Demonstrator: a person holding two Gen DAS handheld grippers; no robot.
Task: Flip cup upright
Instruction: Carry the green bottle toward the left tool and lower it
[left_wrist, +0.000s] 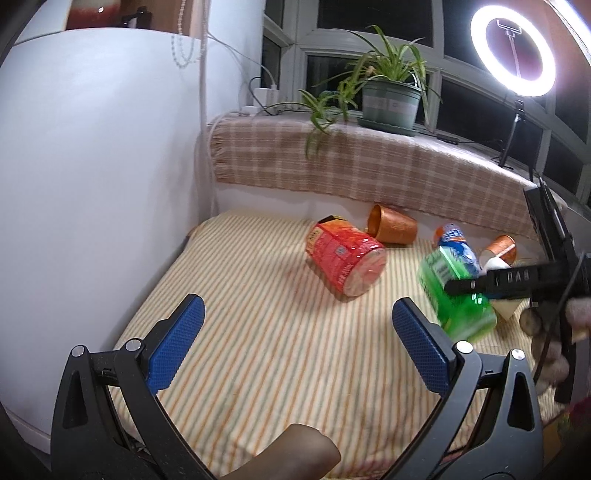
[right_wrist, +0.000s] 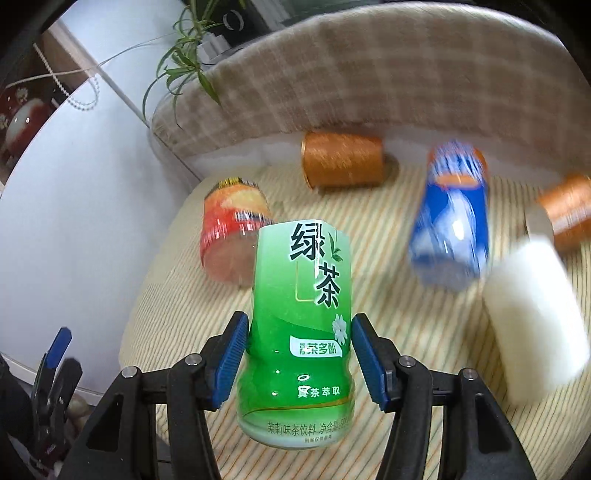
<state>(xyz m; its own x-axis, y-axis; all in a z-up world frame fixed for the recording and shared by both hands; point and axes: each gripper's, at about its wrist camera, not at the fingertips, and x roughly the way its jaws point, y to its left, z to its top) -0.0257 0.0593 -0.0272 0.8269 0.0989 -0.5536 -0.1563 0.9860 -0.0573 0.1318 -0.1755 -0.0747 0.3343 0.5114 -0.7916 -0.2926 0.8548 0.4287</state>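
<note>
**Green cup clamped in the right claw above the striped bench**

The striped bench (left_wrist: 258, 350) fills the lower part of both views, with a checked cloth (left_wrist: 369, 173) draped along the ledge behind it and a potted plant (left_wrist: 391, 99) on top. The left claw (left_wrist: 295, 347) hangs over bare stripes with its blue pads wide apart, holding nothing. The right claw (right_wrist: 297, 358) is clamped on the green cup (right_wrist: 299, 332), one pad on each side of its lower half; the printed characters read right way up. On the bench lie a red cup (left_wrist: 343, 258) on its side, a blue cup (right_wrist: 450, 218), a white cup (right_wrist: 535, 317), an orange cup (left_wrist: 391, 224) tipped over near the ledge, and a second orange cup (right_wrist: 569, 210) at the right edge.
</note>
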